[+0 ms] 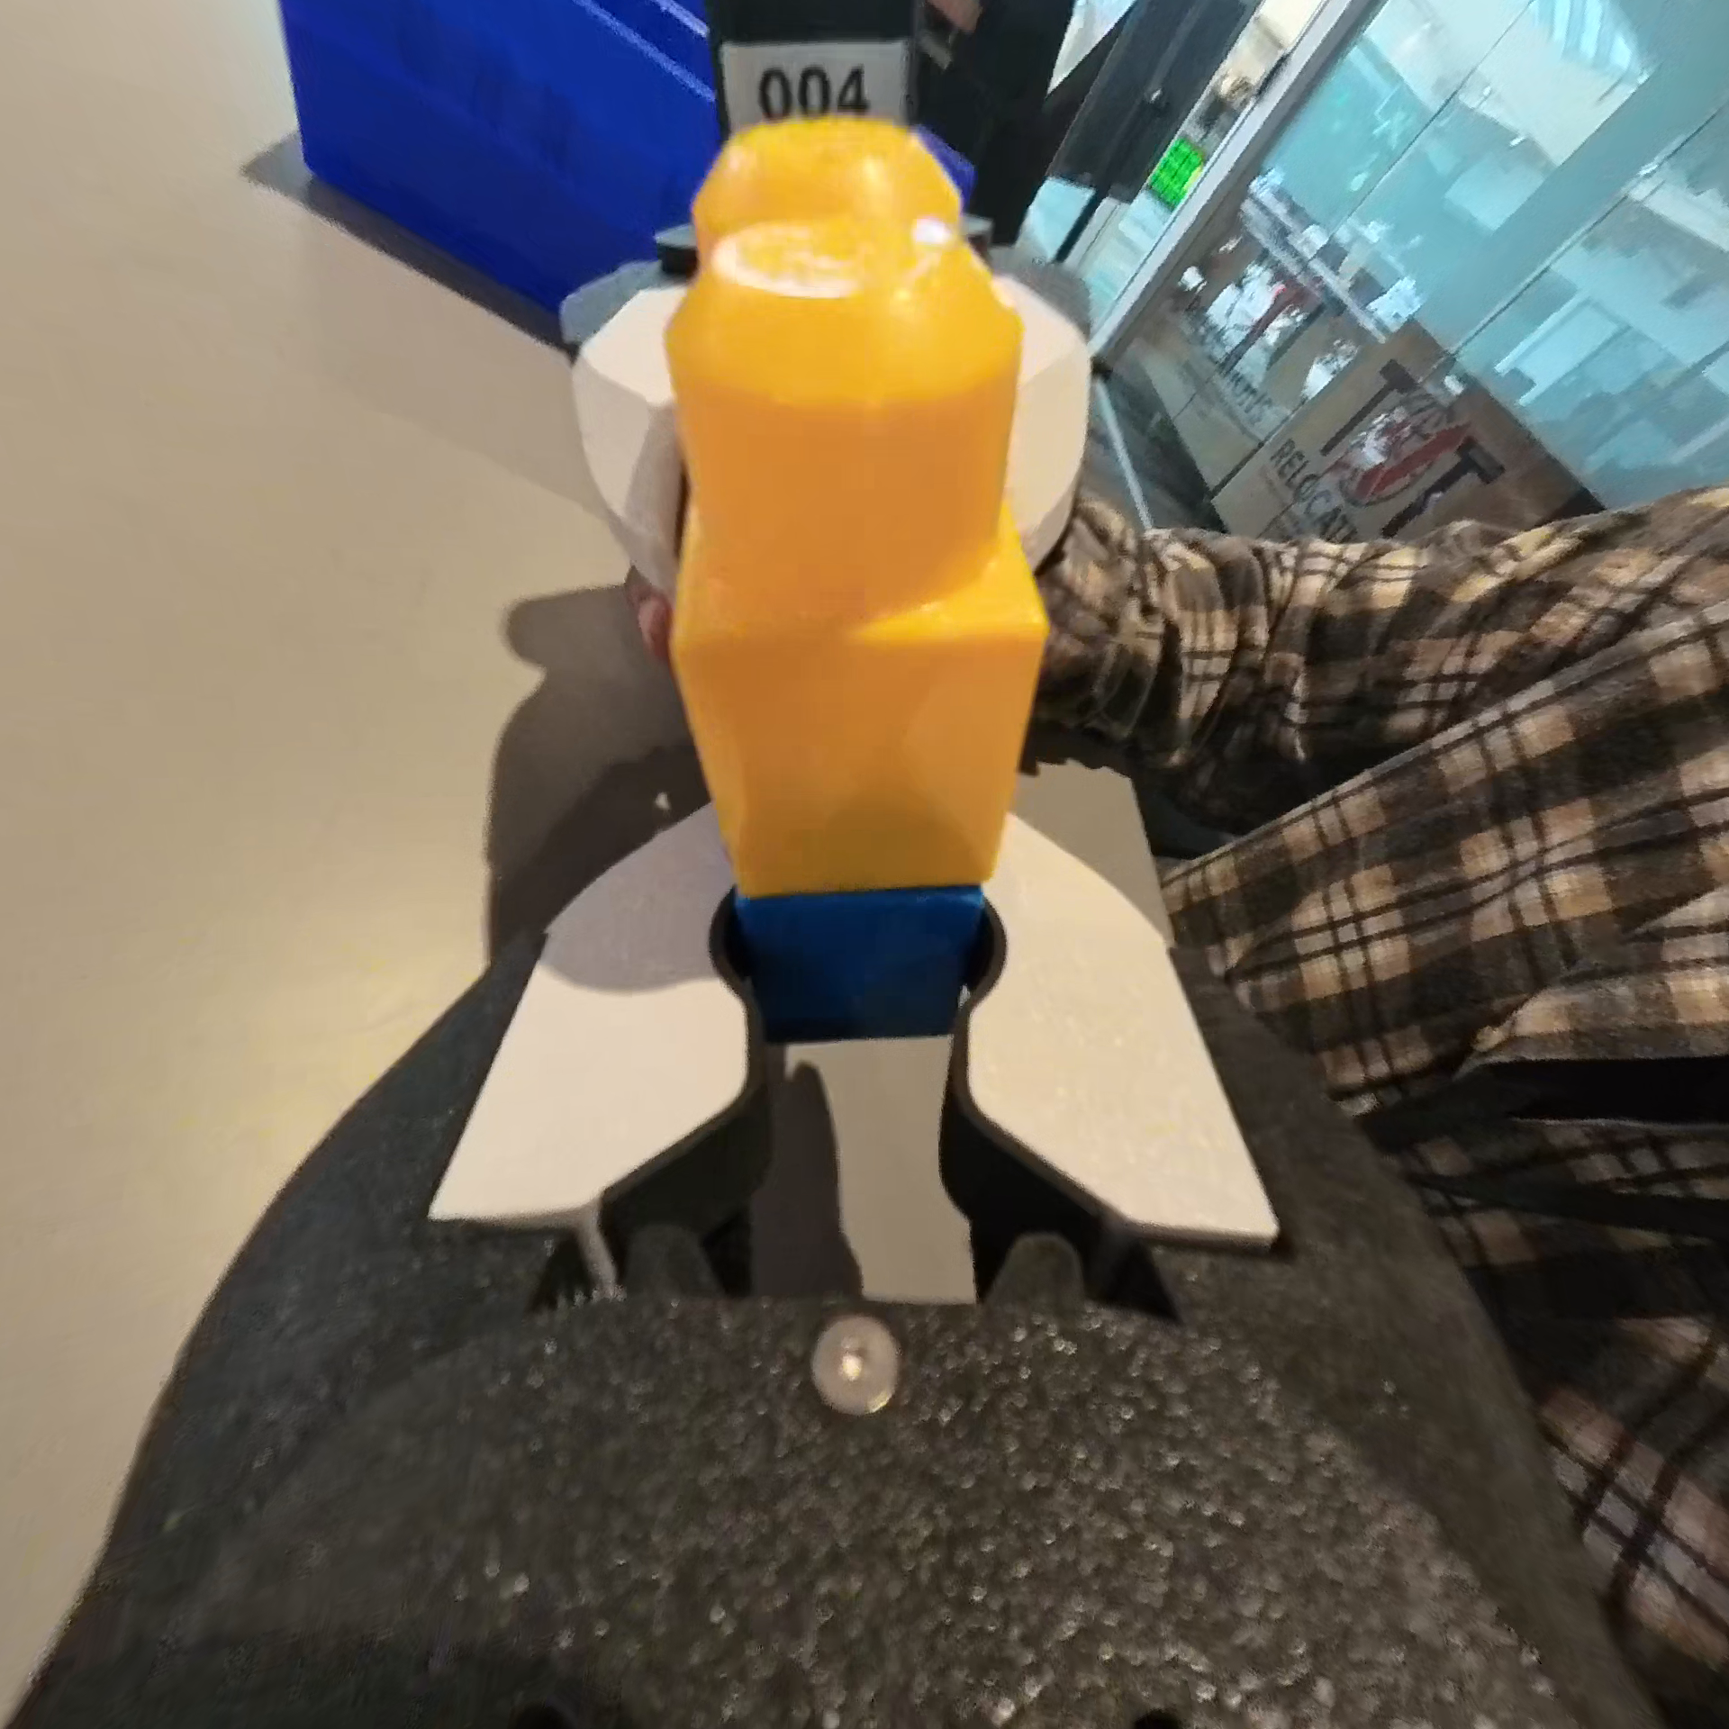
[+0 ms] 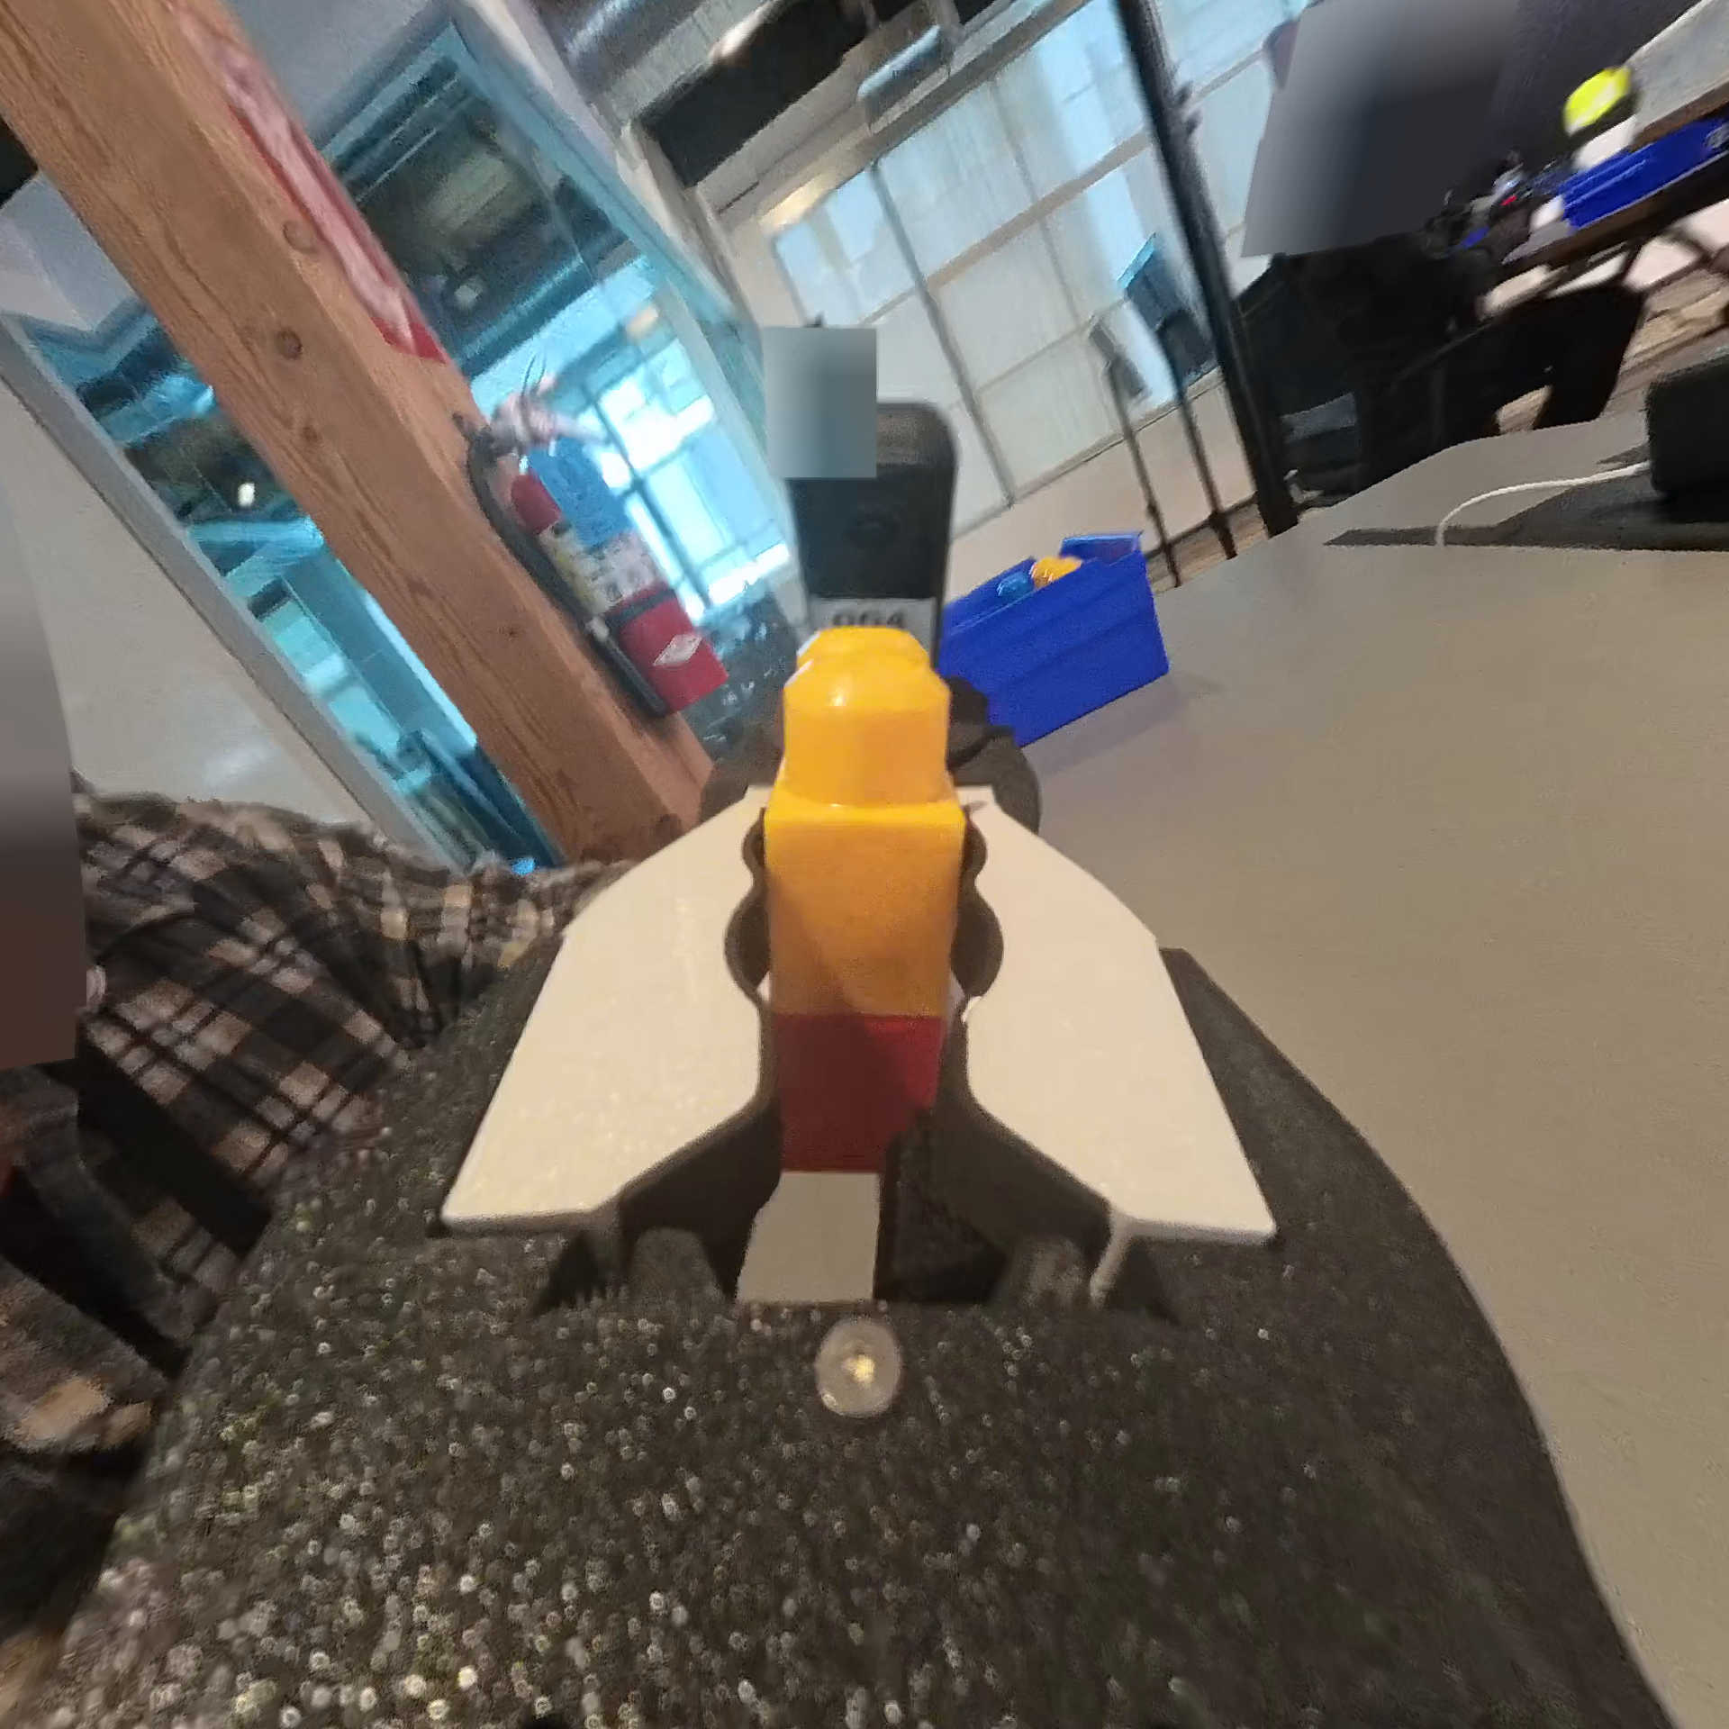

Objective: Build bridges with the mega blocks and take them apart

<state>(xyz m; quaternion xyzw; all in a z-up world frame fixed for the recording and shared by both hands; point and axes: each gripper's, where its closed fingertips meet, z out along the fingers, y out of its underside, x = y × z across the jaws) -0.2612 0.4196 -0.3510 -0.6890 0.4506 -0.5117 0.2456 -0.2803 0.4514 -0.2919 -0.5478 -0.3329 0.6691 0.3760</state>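
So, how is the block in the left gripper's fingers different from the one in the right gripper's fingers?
The left gripper is shut on a blue block; the right gripper is shut on a red block. The blue block lies at the fingertips, the red block deeper between the fingers. Both blocks are joined to the same long yellow block, one at each end, held above the table.

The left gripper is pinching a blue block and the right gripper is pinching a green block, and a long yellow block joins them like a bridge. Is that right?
Almost. The right gripper is pinching a red block, not a green one; the right wrist view shows it. The rest holds: the left gripper pinches the blue block, and the yellow block runs between them.
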